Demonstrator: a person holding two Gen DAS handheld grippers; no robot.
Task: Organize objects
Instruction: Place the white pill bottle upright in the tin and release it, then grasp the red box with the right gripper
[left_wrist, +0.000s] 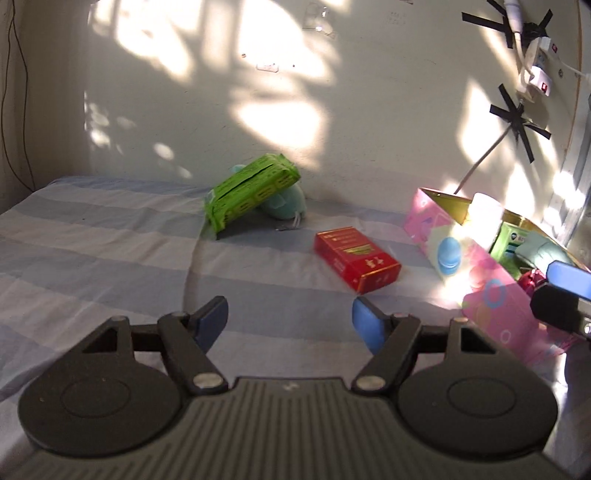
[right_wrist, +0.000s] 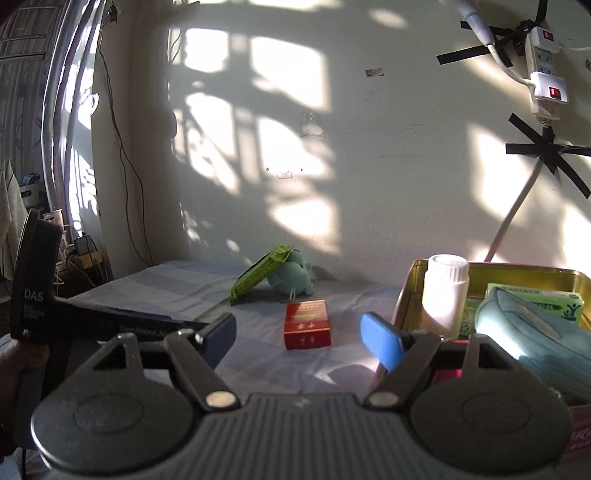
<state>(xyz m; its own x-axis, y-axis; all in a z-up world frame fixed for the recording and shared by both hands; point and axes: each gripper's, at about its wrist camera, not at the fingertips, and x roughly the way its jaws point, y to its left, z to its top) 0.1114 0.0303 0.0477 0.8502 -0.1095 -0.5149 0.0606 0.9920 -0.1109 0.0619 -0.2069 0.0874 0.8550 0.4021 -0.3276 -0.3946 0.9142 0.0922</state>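
Observation:
A red box lies on the striped bed sheet. A green packet leans on a teal plush toy near the wall. A pink patterned box with a gold inside holds a white bottle, a green carton and a teal pouch. My left gripper is open and empty, short of the red box. My right gripper is open and empty, just before the red box. It also shows at the right edge of the left wrist view.
The bed sheet runs back to a white wall. A power strip and a cable are taped to the wall at the right. The left gripper's body shows at the left. Clutter stands beyond the bed's left end.

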